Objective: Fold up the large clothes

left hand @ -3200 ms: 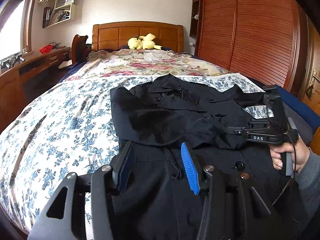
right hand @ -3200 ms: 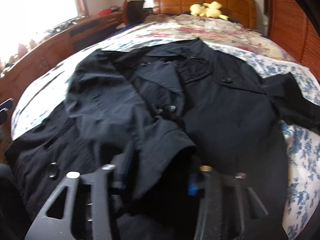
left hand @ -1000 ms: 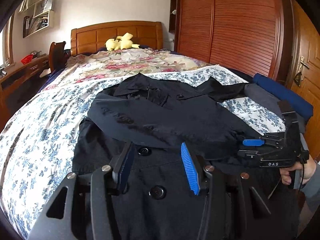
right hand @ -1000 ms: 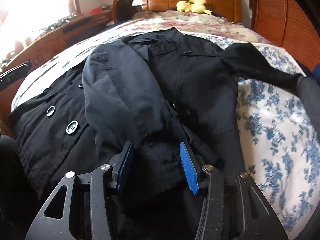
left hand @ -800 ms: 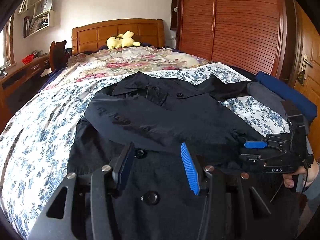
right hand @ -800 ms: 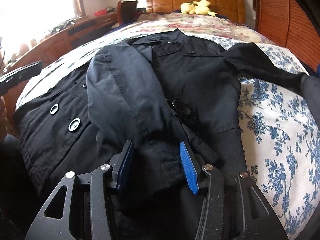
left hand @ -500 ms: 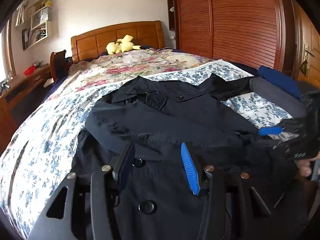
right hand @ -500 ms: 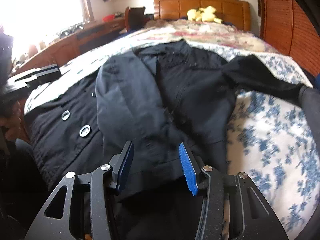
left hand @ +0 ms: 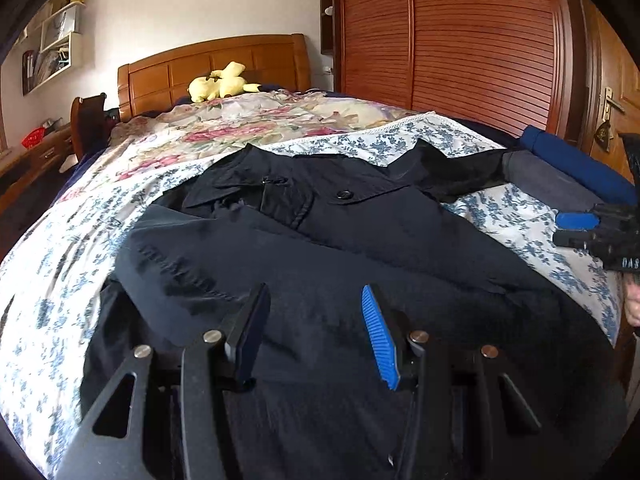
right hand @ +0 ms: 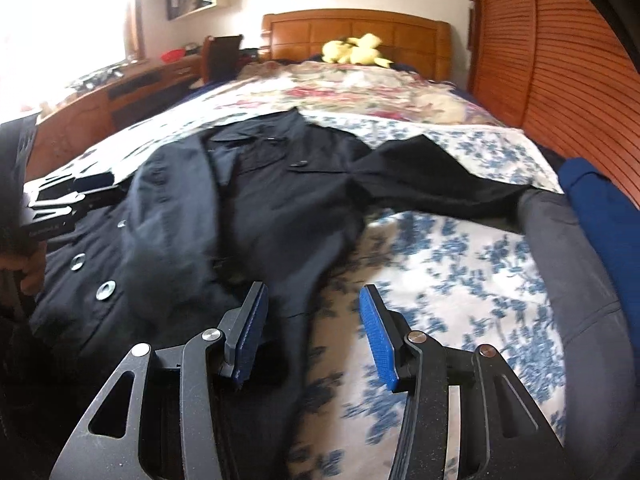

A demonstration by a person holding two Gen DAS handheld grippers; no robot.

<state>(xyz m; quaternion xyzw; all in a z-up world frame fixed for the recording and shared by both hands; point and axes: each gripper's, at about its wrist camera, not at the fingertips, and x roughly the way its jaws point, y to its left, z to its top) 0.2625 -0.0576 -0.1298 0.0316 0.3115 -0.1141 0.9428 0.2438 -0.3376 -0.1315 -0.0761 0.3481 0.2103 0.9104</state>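
Observation:
A black buttoned coat lies face up on the floral bed, collar toward the headboard. Its left sleeve is folded across the chest; the other sleeve stretches out to the right over the sheet. My left gripper is open and empty above the coat's lower front. My right gripper is open and empty, hovering over the coat's right edge and the sheet; it also shows at the right edge of the left wrist view. The left gripper shows at the left of the right wrist view.
The bed has a blue-flowered sheet and a wooden headboard with a yellow plush toy. Folded grey and blue clothes lie at the right bed edge. A wooden wardrobe stands right, a desk left.
My right gripper let go of the folded left sleeve and has swung right, off the coat toward the sheet. My left gripper rose slightly; the coat has not moved.

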